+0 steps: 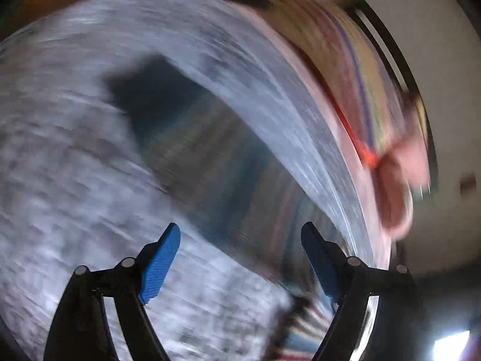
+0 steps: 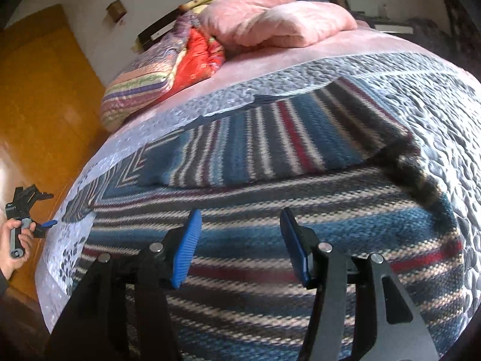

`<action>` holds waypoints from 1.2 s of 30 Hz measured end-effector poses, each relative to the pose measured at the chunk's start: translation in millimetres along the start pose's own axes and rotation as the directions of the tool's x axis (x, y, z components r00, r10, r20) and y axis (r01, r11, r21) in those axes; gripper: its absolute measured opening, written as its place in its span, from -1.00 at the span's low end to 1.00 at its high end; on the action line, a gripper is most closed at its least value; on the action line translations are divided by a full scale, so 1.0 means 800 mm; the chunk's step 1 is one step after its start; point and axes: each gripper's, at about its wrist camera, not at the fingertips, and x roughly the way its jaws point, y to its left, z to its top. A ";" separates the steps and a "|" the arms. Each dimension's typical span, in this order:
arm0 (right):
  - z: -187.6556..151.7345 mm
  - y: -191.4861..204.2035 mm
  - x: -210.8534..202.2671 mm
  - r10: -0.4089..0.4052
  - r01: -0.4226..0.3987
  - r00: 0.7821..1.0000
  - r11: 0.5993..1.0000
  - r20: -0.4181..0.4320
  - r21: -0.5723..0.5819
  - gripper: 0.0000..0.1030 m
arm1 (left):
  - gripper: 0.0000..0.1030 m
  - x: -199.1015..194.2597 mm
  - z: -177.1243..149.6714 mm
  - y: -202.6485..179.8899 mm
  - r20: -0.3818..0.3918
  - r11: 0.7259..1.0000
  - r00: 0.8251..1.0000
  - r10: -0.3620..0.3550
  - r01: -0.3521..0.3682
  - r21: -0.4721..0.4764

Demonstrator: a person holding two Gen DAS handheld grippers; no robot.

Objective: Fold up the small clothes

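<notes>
Bedroom, bed with grey quilt [image 2: 345,69]. Left wrist view: heavily blurred; left gripper [image 1: 240,234] jaws spread, empty, over quilt; dark garment indistinct. Right wrist view: right gripper [image 2: 240,219] jaws spread, empty, above striped sweater [image 2: 270,180], folded, long axis across the bed, near edge cut off.

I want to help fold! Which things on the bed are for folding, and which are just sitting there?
For the job:
striped sweater
left gripper
right gripper

Just lying about:
pink blanket
striped pillow
red cushion
bedspread

Quilted bed [image 2: 390,69] carries a striped knit garment [image 2: 270,186], seemingly folded.
</notes>
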 end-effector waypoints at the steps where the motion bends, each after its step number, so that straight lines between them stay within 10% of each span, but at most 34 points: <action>1: -0.001 0.004 0.002 0.002 -0.002 1.000 1.000 -0.003 -0.004 0.07 | 0.61 -0.004 0.013 0.020 0.021 0.999 1.000 -0.003 0.003 -0.035; 16: -0.023 0.044 0.023 -0.012 0.007 0.998 0.997 -0.067 -0.071 0.07 | 0.53 0.043 0.096 0.093 0.142 0.995 0.990 -0.002 0.016 -0.097; 21: -0.026 0.047 0.026 -0.020 0.014 0.997 0.997 -0.076 -0.079 0.07 | -0.85 0.043 0.104 0.098 0.159 0.996 0.987 0.028 -0.014 -0.086; 23: -0.026 0.048 0.026 -0.021 0.015 0.997 0.997 -0.077 -0.078 0.07 | -0.84 0.037 0.104 0.093 0.167 0.998 0.986 0.021 -0.009 -0.068; 29: -0.022 0.057 0.012 -0.019 0.012 0.997 0.997 -0.081 -0.080 0.07 | -0.86 -0.013 0.086 0.014 0.186 0.991 0.974 -0.130 0.123 0.046; 36: -0.019 0.053 -0.011 0.010 -0.010 0.988 1.000 -0.152 0.002 0.08 | -0.86 -0.061 0.020 -0.158 0.101 0.915 0.947 -0.305 0.262 0.306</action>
